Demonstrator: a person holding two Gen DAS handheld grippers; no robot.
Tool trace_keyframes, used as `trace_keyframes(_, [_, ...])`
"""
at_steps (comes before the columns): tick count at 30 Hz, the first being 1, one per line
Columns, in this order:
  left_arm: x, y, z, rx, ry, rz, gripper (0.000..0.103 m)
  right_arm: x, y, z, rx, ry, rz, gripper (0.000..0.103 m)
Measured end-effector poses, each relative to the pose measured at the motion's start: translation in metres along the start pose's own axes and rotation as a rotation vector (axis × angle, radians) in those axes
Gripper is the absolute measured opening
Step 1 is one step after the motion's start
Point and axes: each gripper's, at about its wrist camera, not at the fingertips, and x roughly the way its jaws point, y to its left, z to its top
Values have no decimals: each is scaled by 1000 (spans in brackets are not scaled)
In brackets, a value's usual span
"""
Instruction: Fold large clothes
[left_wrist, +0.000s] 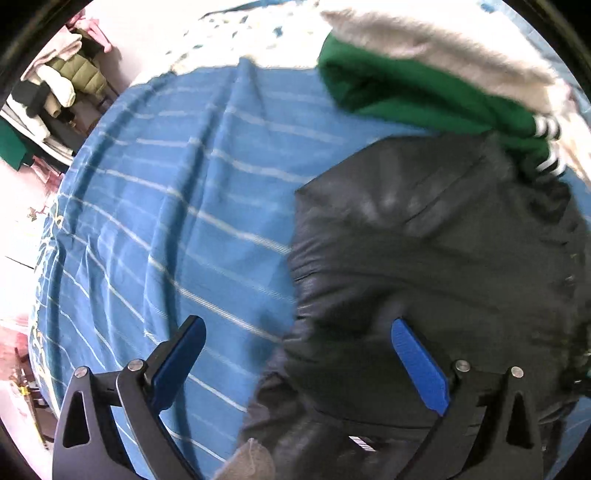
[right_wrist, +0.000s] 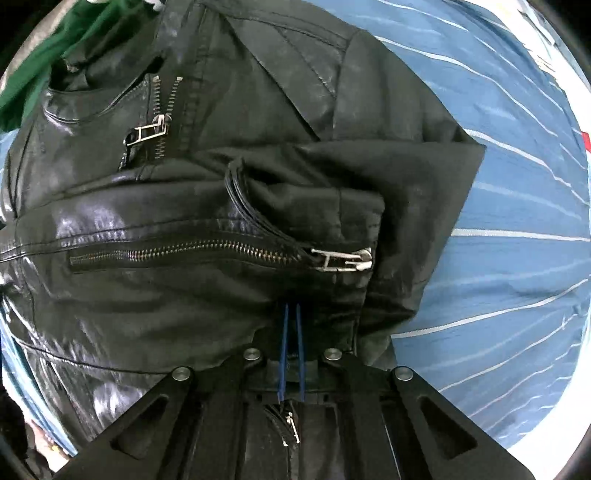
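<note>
A black leather jacket (left_wrist: 436, 266) with silver zippers lies partly folded on a blue striped bed sheet (left_wrist: 177, 206). My left gripper (left_wrist: 297, 328) is open and empty, hovering above the jacket's left edge, one finger over the sheet and one over the jacket. In the right wrist view the jacket (right_wrist: 184, 206) fills most of the frame. My right gripper (right_wrist: 291, 308) is shut on a fold of the jacket near its lower zipper pull (right_wrist: 343, 258), the blue pads pressed close together.
A green garment with white stripes (left_wrist: 424, 96) and a grey fleece one (left_wrist: 443, 48) lie on the bed beyond the jacket. Clothes (left_wrist: 62, 77) hang at the far left past the bed's edge. The striped sheet (right_wrist: 509, 221) extends to the right of the jacket.
</note>
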Motion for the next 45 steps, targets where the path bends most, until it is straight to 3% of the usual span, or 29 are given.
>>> trace_keyframes(2, [4, -17, 2, 19, -4, 9, 103, -1, 2, 15, -5, 2, 11, 3])
trace_keyframes(5, [46, -29, 3, 33, 72, 47, 103, -2, -13, 23, -1, 8, 40, 3])
trace_keyframes(8, [66, -12, 6, -79, 121, -85, 103, 0, -29, 25, 6, 12, 64, 2])
trace_keyframes(10, [72, -4, 8, -117, 157, -133, 103, 1, -33, 29, 10, 14, 70, 1])
trace_keyframes(15, [57, -14, 6, -72, 116, -64, 103, -15, -42, 21, -48, -17, 52, 1])
trace_keyframes(18, [36, -25, 0, -39, 72, 23, 103, -41, -46, 4, -46, -69, 199, 34])
trace_keyframes(19, [28, -30, -3, -26, 56, 51, 103, -55, -58, -4, -32, -92, 247, 52])
trace_keyframes(20, [18, -36, -9, -14, 36, 89, 103, -62, -66, -9, -26, -105, 256, 63])
trace_keyframes(21, [13, -40, -13, -10, 31, 114, 103, -71, -78, -17, -19, -114, 249, 65])
trace_keyframes(24, [-7, -54, -36, -4, 20, 206, 103, -83, -111, -40, -22, -111, 246, 65])
trace_keyframes(27, [-27, -63, -63, 15, 17, 288, 103, -68, -145, -63, -21, -95, 241, 65])
trace_keyframes(31, [-41, -105, -129, 90, 75, 418, 103, -44, -188, -85, -4, -72, 186, 65])
trace_keyframes(35, [-54, -146, -185, 184, 123, 493, 103, -30, -229, -105, 4, -69, 123, 65])
trace_keyframes(38, [-73, -180, -217, 248, 134, 508, 103, -23, -258, -119, 12, -44, 140, 65])
trace_keyframes(45, [-123, -264, -273, 393, 83, 419, 103, -11, -328, -140, 49, -2, 125, 65])
